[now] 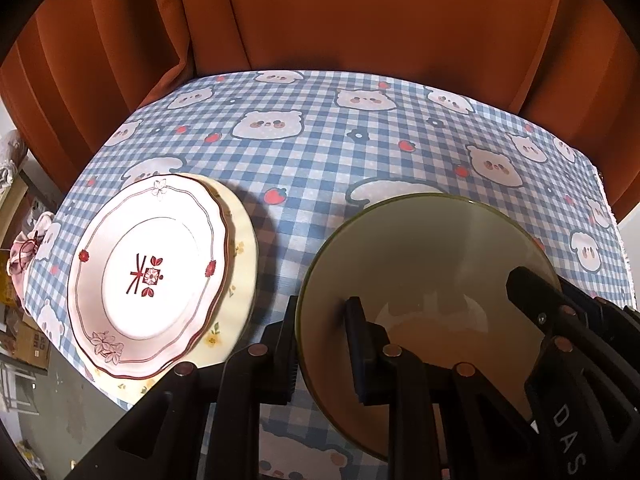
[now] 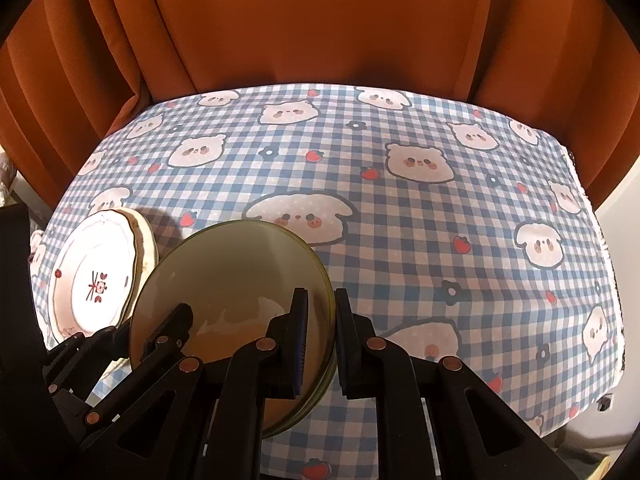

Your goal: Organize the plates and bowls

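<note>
An olive-green bowl (image 1: 432,260) with a beige inside is gripped at two opposite sides of its rim. My left gripper (image 1: 324,344) is shut on the bowl's left rim, one finger inside and one outside. My right gripper (image 2: 322,340) is shut on the right rim of the bowl (image 2: 232,272) in the same way. Each gripper shows in the other's view: the right gripper (image 1: 564,300) and the left gripper (image 2: 136,332). Left of the bowl, a pink scalloped plate (image 1: 148,272) with red flowers lies on a cream plate (image 1: 240,264). Whether the bowl touches the cloth I cannot tell.
A blue-checked tablecloth (image 2: 400,216) with bears and strawberries covers the table. An orange curtain (image 1: 340,20) hangs close behind its far edge. Boxes and a pink cloth bundle (image 1: 28,256) lie beyond the table's left edge. The cloth's right edge (image 2: 608,264) drops off.
</note>
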